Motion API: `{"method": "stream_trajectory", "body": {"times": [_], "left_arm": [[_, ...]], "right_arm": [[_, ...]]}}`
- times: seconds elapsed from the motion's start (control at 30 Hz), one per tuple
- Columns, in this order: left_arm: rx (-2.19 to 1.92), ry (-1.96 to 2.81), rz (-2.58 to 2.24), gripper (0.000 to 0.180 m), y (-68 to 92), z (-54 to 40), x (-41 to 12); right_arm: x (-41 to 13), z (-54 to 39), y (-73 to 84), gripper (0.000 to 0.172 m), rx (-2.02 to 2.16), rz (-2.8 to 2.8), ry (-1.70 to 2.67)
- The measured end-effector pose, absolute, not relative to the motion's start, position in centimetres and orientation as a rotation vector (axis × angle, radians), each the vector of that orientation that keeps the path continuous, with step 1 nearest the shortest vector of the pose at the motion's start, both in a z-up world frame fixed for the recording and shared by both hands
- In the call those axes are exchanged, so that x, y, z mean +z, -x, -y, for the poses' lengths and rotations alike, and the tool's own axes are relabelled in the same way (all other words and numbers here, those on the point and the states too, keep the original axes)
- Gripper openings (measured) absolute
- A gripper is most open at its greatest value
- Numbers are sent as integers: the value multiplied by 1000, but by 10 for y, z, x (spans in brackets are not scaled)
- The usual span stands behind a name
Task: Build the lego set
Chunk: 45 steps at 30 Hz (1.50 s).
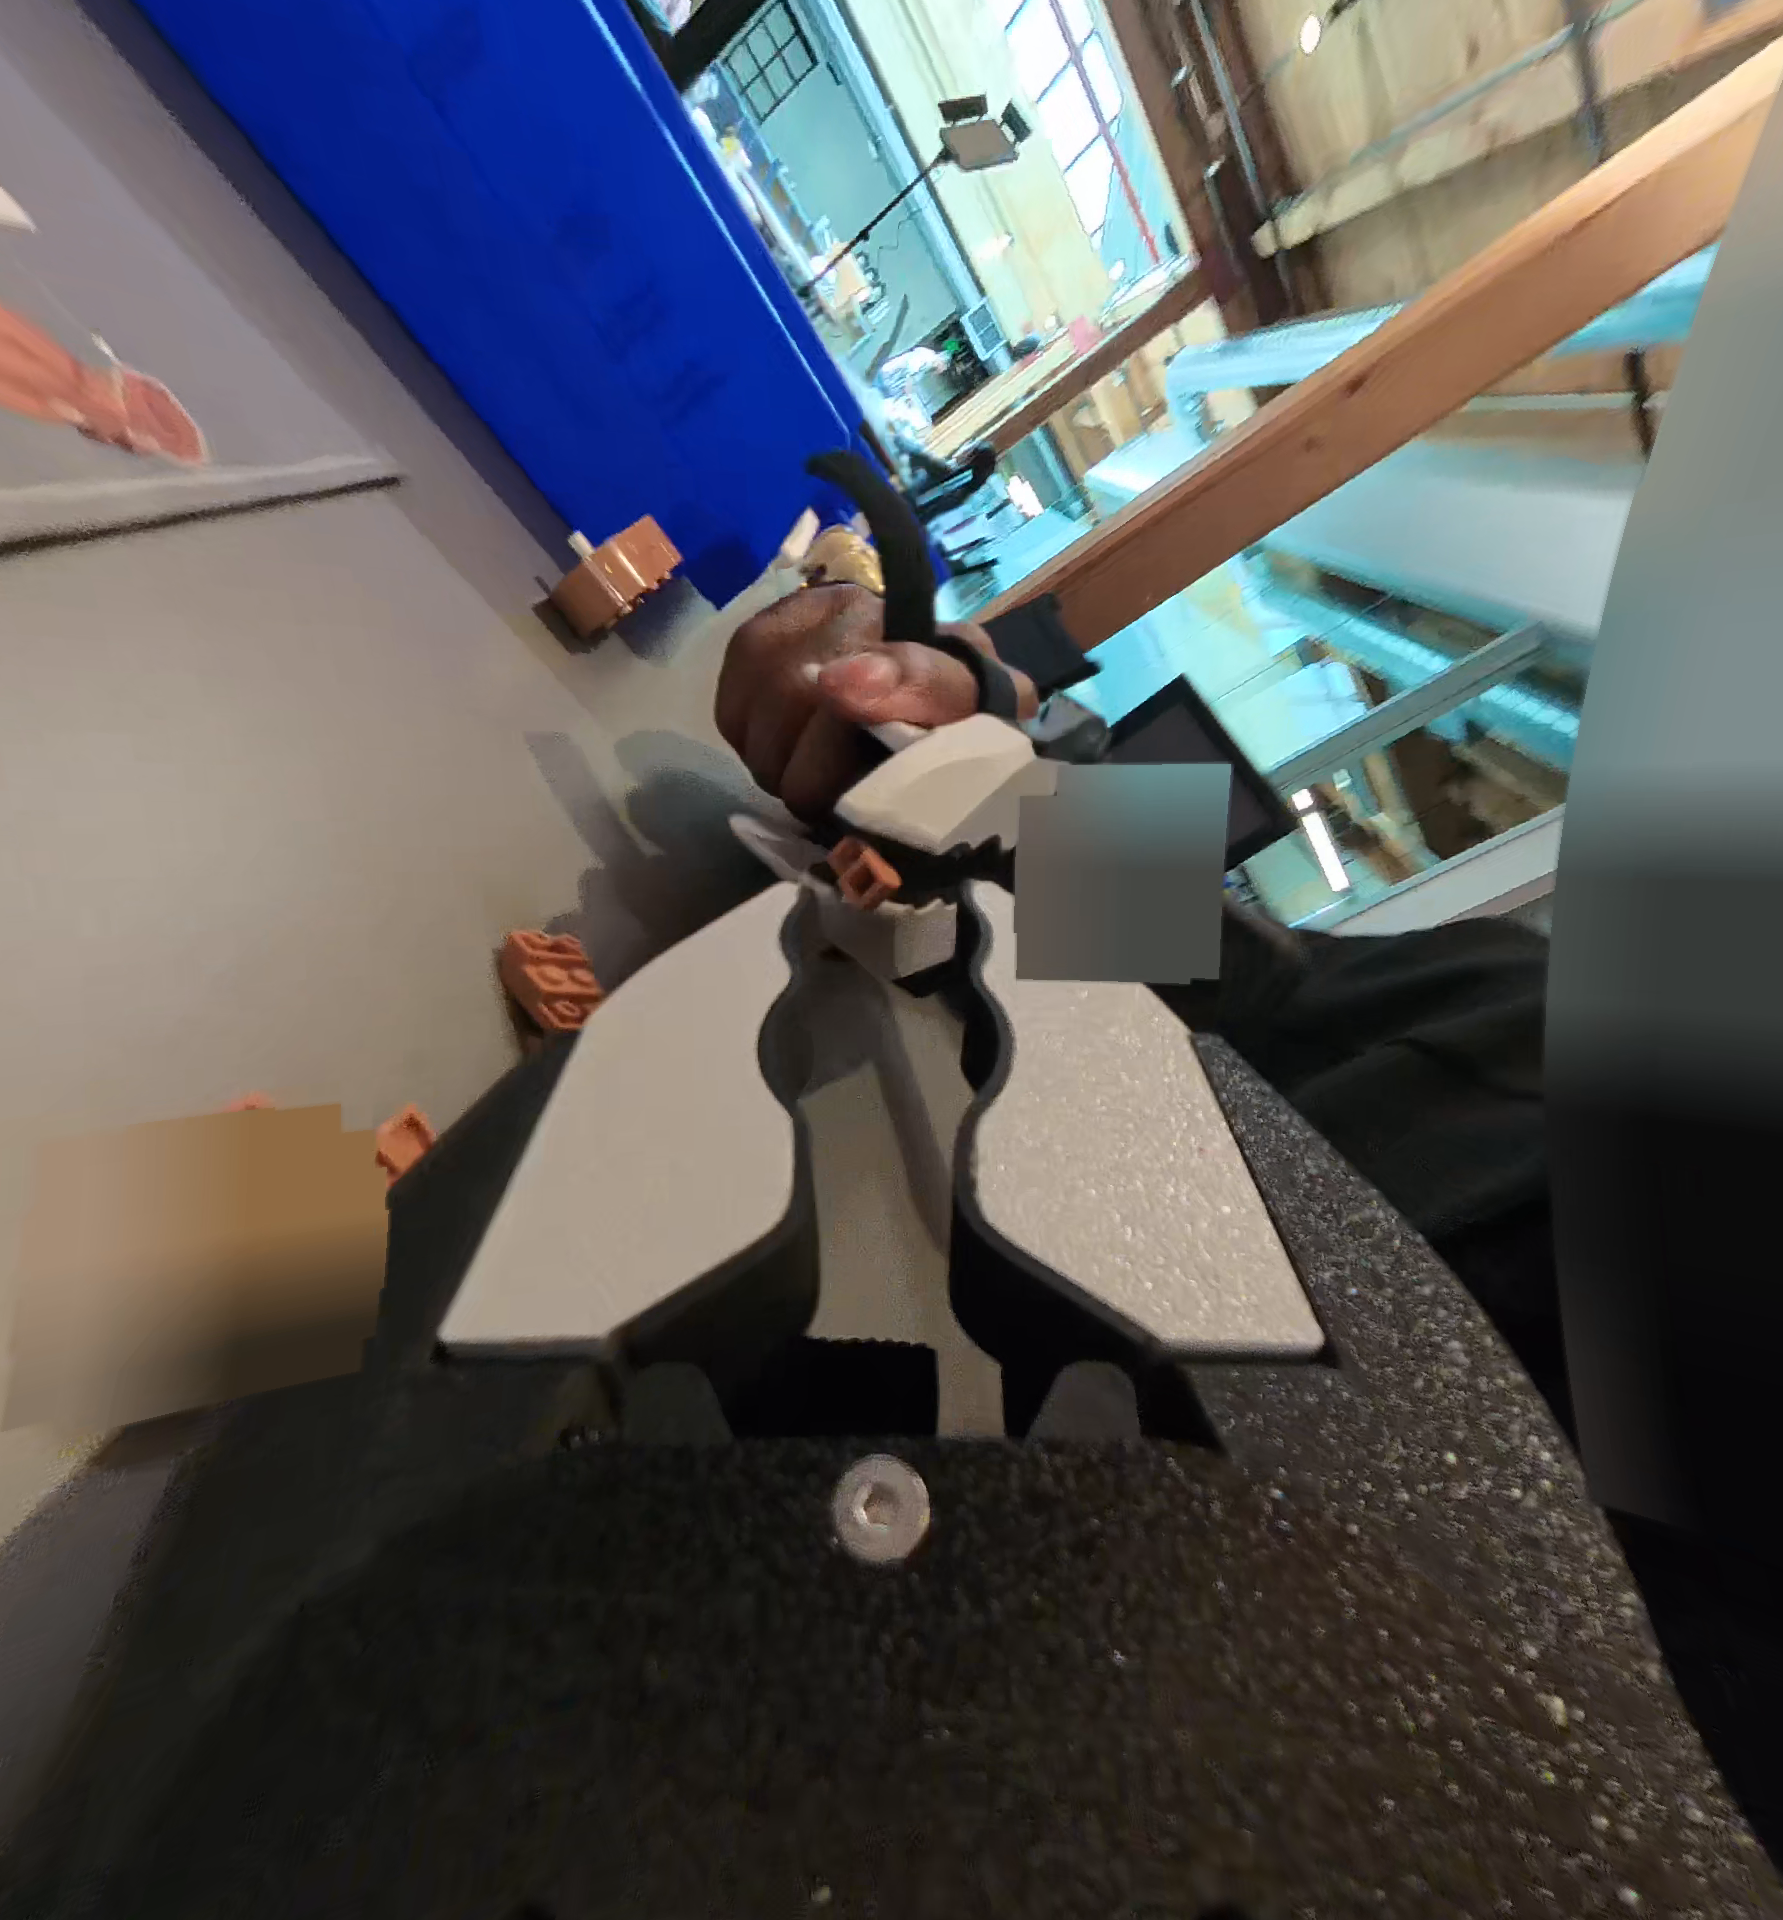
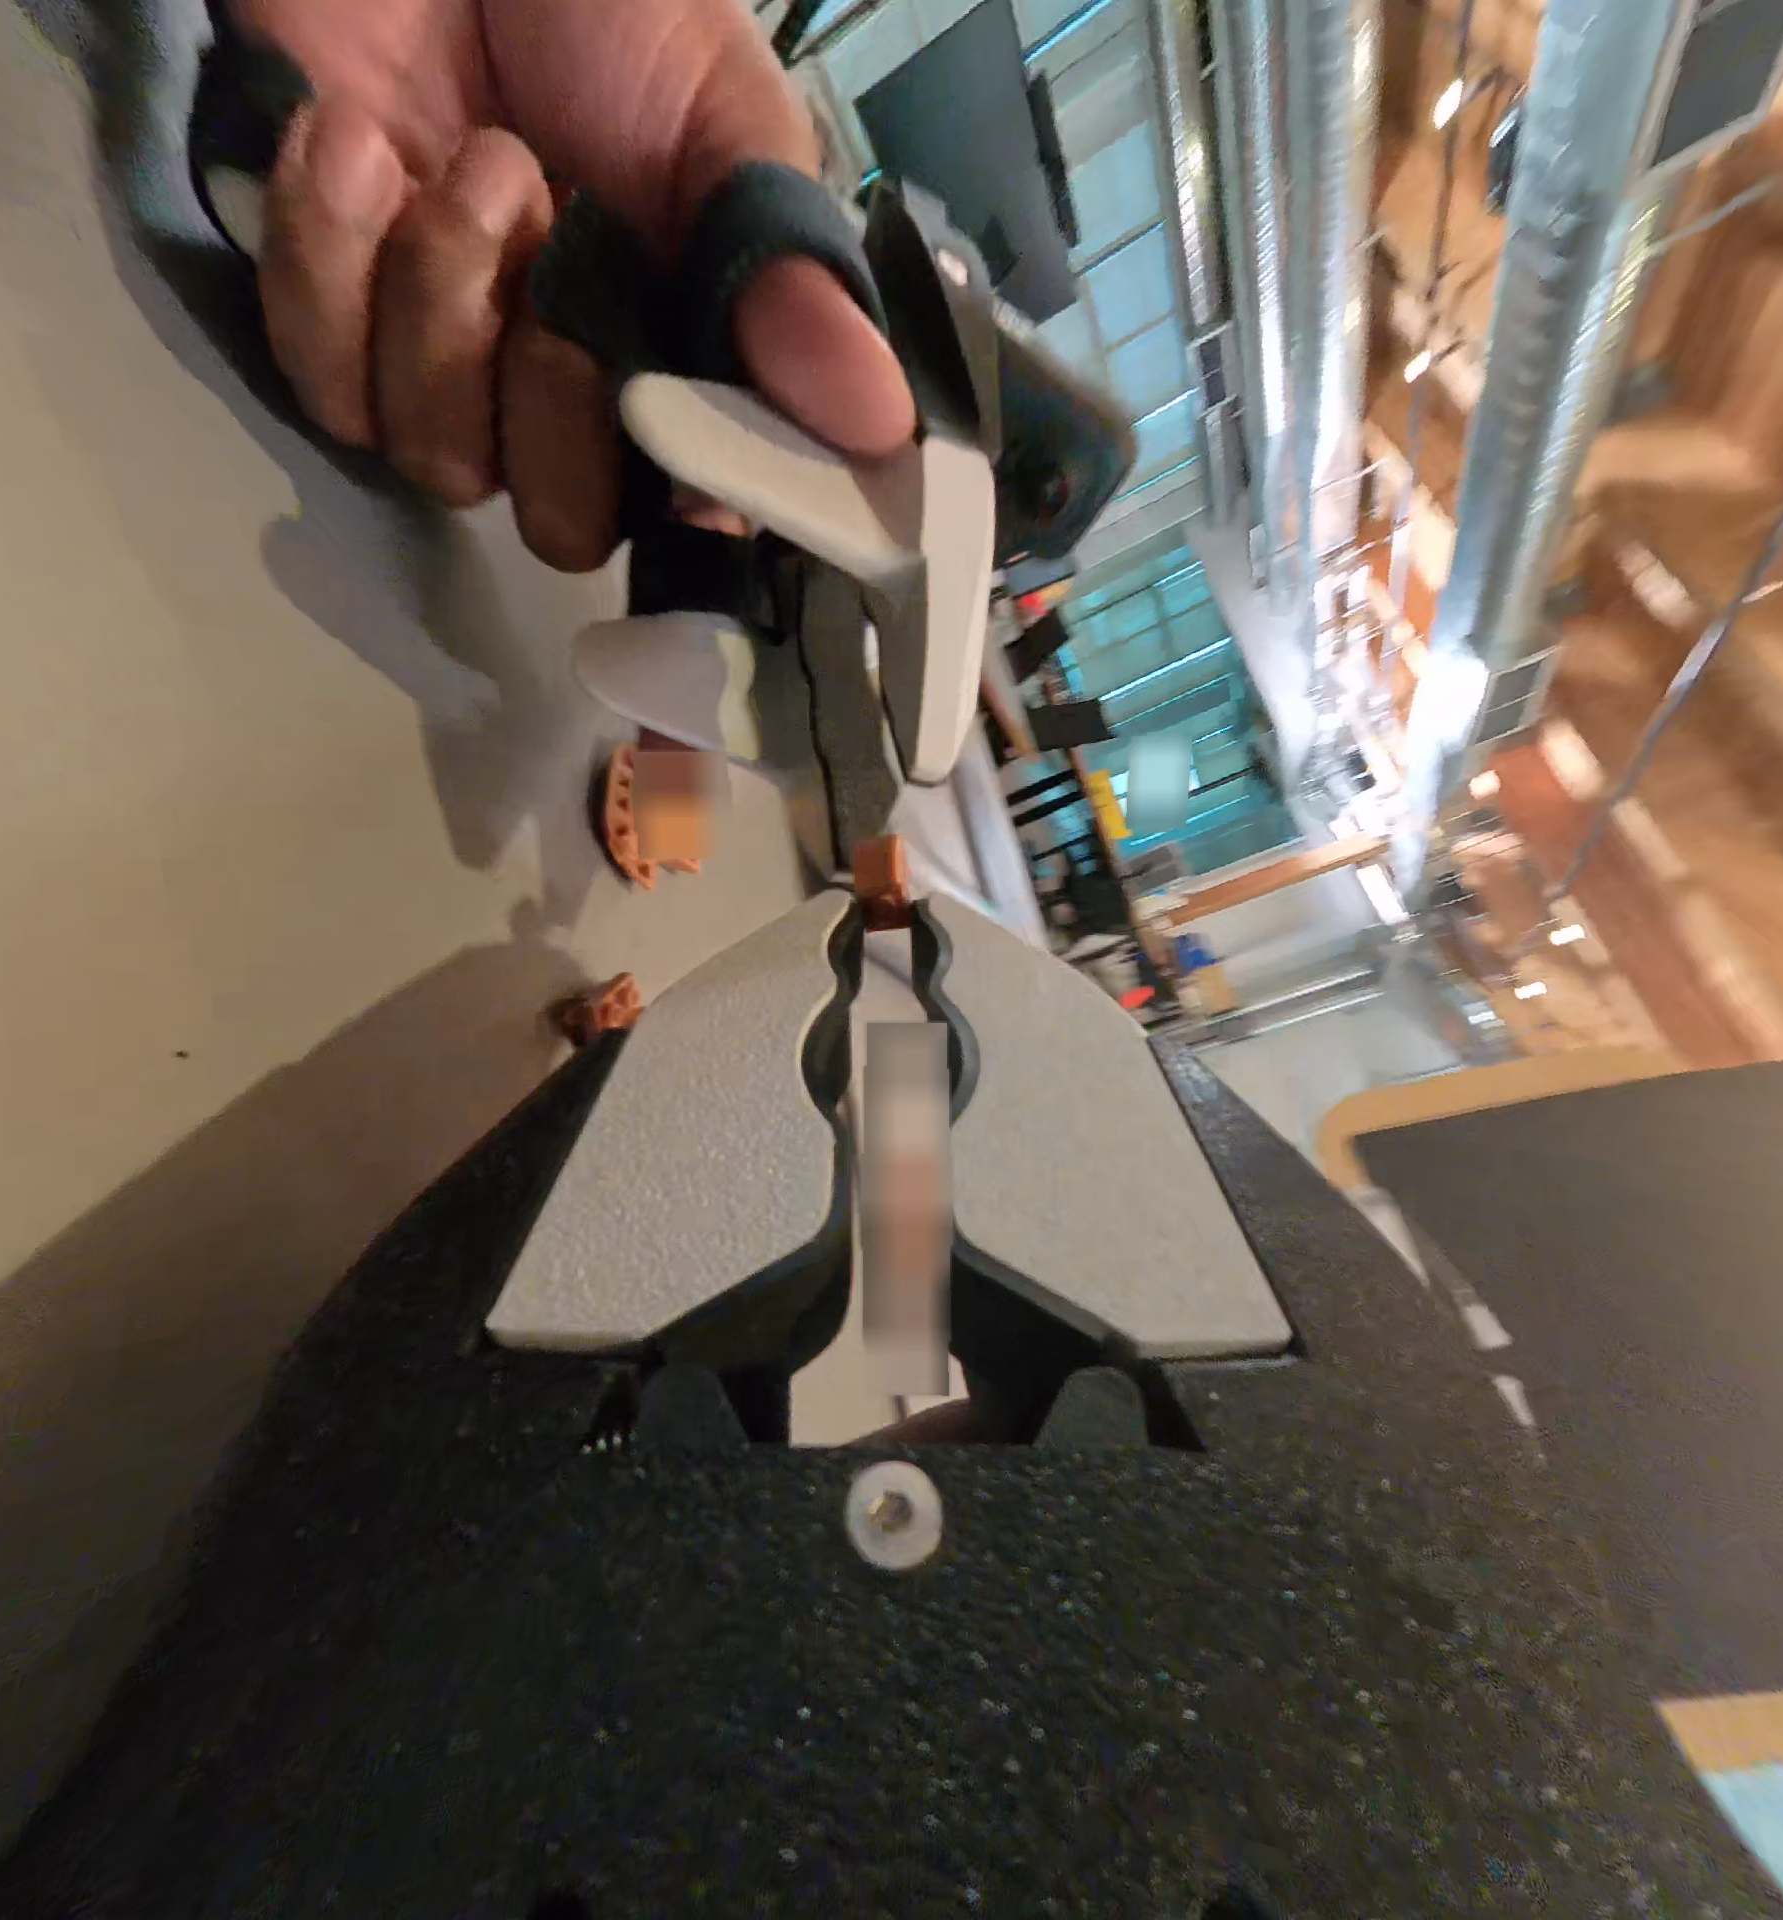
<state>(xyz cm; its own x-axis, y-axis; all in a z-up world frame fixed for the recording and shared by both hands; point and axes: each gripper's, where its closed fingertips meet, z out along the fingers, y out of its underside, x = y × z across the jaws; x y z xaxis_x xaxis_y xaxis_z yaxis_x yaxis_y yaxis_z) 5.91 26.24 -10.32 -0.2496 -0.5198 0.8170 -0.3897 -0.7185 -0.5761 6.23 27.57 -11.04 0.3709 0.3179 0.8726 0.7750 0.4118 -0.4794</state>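
Right tool (image 2: 882, 920) is clamped narrow on a small orange plastic brick (image 2: 882, 868), held up off the grey desk (image 1: 243, 779) right at the tips of the left tool (image 1: 887, 906), whose jaws stand partly apart on nothing. The brick looks light, rigid and smooth, so it is best pinched on its flat opposite sides. More loose orange bricks (image 1: 549, 982) lie on the desk; contents of the blue bin (image 1: 554, 260) are hidden.

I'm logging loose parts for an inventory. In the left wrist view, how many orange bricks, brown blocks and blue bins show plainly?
Orange bricks: 3 (held brick in the jaws of the right gripper; studded brick and small brick on the grey table)
Brown block: 1
Blue bin: 1
Total: 5
A blurred patch may hide more.
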Motion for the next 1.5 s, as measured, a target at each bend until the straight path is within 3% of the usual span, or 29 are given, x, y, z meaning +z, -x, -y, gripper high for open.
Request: {"method": "stream_trajectory", "body": {"times": [0.03, 0.23, 0.4, 0.57, 0.73, 1.5], "left_arm": [[-2054, 1824, -1185, 25, -59, -265, -103], [-1310, 1401, -1576, 25, -58, -272, -108], [-1015, 1177, -1726, 13, -58, -264, -118], [-926, 1075, -1788, 1, -58, -257, -122], [-865, 1047, -1809, 0, -58, -256, -125], [-699, 877, -1962, 15, -49, -250, -136]], "right_arm": [[-112, -276, -63, 8, -338, 1196, 1215], [-123, -272, -62, 8, -90, 1173, 1401], [-130, -266, -55, 8, -52, 1222, 1430], [-133, -265, -55, 8, -54, 1237, 1451], [-135, -265, -55, 8, -31, 1237, 1469], [-140, -257, -49, 8, 100, 1256, 1520]]}}
